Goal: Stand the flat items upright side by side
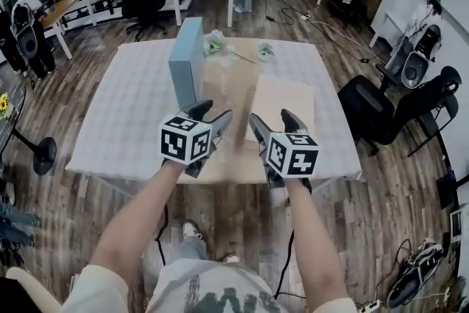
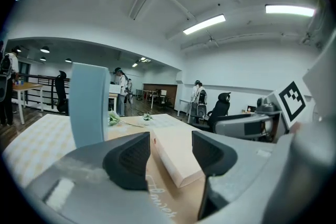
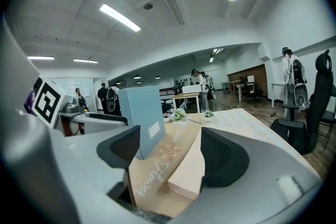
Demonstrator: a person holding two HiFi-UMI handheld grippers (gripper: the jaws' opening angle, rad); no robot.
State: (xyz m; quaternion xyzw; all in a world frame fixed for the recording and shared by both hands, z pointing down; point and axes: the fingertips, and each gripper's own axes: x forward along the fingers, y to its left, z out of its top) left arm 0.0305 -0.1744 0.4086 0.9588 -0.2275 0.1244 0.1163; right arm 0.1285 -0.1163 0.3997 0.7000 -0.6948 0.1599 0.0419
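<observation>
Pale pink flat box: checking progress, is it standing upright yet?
No, the pale pink flat box lies on its broad face, right of the upright light blue box.

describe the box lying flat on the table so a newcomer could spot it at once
Start at the white-clothed table and find the brown paper strip down its middle. At the strip's right edge lies a pale peach box. Unlike the blue box standing upright to its left, it lies flat.
</observation>
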